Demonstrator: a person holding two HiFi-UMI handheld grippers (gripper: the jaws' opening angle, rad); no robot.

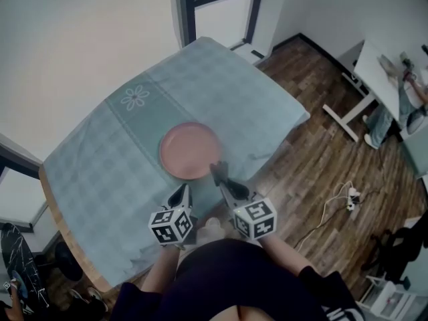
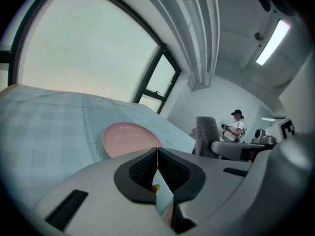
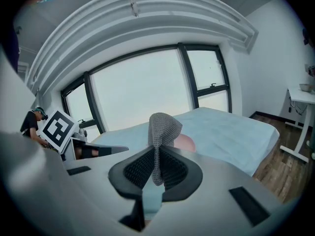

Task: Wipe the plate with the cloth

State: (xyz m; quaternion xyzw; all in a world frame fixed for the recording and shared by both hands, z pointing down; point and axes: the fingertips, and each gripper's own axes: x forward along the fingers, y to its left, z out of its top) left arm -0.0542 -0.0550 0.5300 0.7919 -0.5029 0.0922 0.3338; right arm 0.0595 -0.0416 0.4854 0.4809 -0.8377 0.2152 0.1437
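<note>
A round pink plate (image 1: 190, 150) lies in the middle of a table covered with a pale blue checked tablecloth (image 1: 100, 166). My right gripper (image 1: 218, 171) hovers at the plate's near edge, shut on a grey mesh cloth (image 3: 162, 129) that sticks up from between its jaws (image 3: 156, 156). The plate (image 3: 187, 142) peeks out just behind the cloth. My left gripper (image 1: 183, 191) sits beside it on the left, a little short of the plate, shut with nothing between its pads (image 2: 157, 154). From the left gripper view the plate (image 2: 129, 138) lies ahead and the cloth (image 2: 206, 134) shows at the right.
The table's wooden edge (image 1: 67, 233) runs at the lower left, with a window wall beyond the table. A white desk (image 1: 381, 79) stands at the right. A power strip with cable (image 1: 351, 198) lies on the wood floor. A person (image 2: 236, 127) stands in the background.
</note>
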